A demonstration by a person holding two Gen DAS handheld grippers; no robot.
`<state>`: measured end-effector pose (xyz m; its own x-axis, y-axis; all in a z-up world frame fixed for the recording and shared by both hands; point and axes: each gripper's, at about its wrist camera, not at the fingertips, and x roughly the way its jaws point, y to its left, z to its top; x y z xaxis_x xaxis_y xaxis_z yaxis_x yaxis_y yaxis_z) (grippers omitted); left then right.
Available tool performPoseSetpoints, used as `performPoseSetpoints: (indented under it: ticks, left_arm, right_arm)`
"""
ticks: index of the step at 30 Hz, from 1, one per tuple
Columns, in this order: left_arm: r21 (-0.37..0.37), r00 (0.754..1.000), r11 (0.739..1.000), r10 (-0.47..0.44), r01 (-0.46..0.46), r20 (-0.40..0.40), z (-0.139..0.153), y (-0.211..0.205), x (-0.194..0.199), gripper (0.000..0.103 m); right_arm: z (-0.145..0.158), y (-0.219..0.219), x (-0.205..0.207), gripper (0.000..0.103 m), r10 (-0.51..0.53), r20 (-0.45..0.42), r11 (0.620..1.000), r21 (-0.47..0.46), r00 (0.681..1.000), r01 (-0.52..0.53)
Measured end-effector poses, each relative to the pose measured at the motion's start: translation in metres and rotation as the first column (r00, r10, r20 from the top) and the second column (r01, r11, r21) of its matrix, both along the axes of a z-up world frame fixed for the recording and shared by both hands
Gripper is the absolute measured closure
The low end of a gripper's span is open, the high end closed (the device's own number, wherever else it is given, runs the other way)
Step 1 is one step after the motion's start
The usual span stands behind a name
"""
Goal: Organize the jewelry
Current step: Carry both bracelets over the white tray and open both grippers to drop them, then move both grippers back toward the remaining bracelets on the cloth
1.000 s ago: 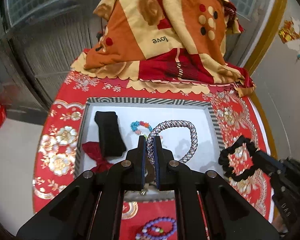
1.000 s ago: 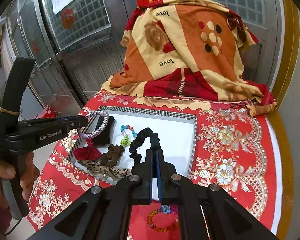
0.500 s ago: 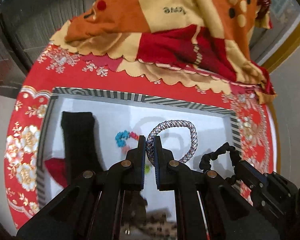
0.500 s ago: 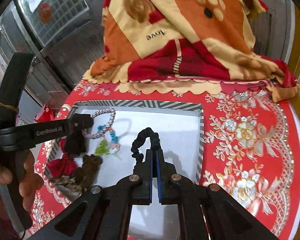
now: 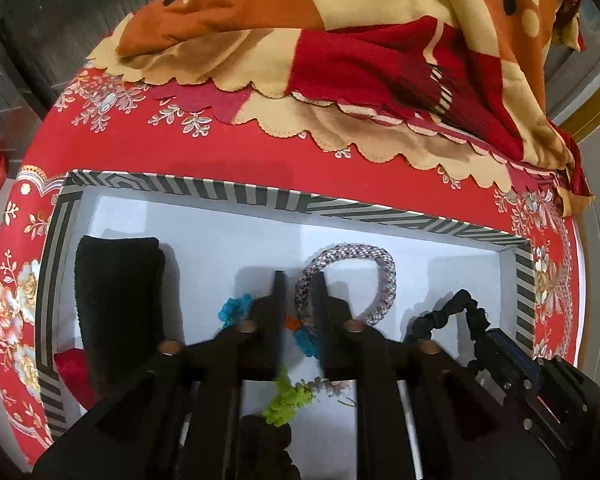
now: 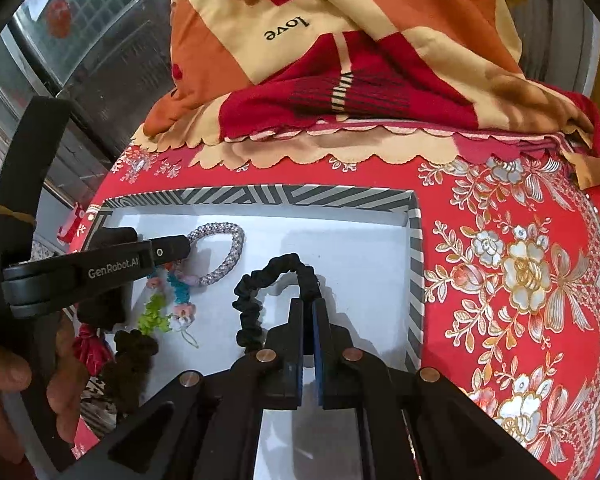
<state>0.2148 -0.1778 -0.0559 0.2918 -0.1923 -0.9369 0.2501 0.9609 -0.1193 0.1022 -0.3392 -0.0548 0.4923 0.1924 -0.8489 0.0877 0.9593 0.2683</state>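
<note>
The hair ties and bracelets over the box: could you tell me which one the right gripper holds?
The black ruffled scrunchie, pinched by the right gripper; the silver braided bracelet sits at the left gripper.

Silver-grey braided bracelet point(image 5: 380, 276), black scrunchie point(image 6: 260, 292), white tray with black-striped rim point(image 6: 260, 194), red floral cloth point(image 6: 520, 264).

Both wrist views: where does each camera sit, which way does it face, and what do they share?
Left wrist: on the left hand-held gripper, facing forward and down into the striped box; its fingers bracket the silver braided bracelet.
Right wrist: on the right hand-held gripper, facing the same box; its fingers pinch the black scrunchie; the person's left hand shows.
Shared: box, bracelet, scrunchie, patterned blanket.
</note>
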Motion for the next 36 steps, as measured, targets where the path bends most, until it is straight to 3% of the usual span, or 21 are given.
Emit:
performPoseSetpoints:
  ticks: [2, 6, 17, 36]
  left_arm:
    - [-0.016, 1.000, 1.000, 0.013, -0.013, 0.005, 0.003, 0.005, -0.001, 0.059]
    - [-0.012, 1.000, 1.000, 0.013, -0.013, 0.020, 0.013, 0.010, -0.008, 0.058]
    - [0.055, 0.994, 0.998, 0.009, -0.015, 0.113, 0.053, 0.031, -0.051, 0.058]
    - [0.029, 0.965, 0.999, -0.034, 0.028, 0.261, 0.123, 0.079, -0.167, 0.058]
  right_arm:
    - [0.003, 0.000, -0.002, 0.095, -0.004, 0.013, 1.000, -0.013, 1.000, 0.004]
    - [0.008, -0.004, -0.008, 0.075, -0.016, 0.019, 1.000, 0.009, 1.000, 0.015]
    - [0.057, 0.006, -0.060, 0.072, -0.019, 0.102, 1.000, -0.017, 0.995, 0.021]
    - [0.134, 0.045, -0.171, 0.064, -0.026, 0.180, 0.999, -0.039, 0.983, 0.034]
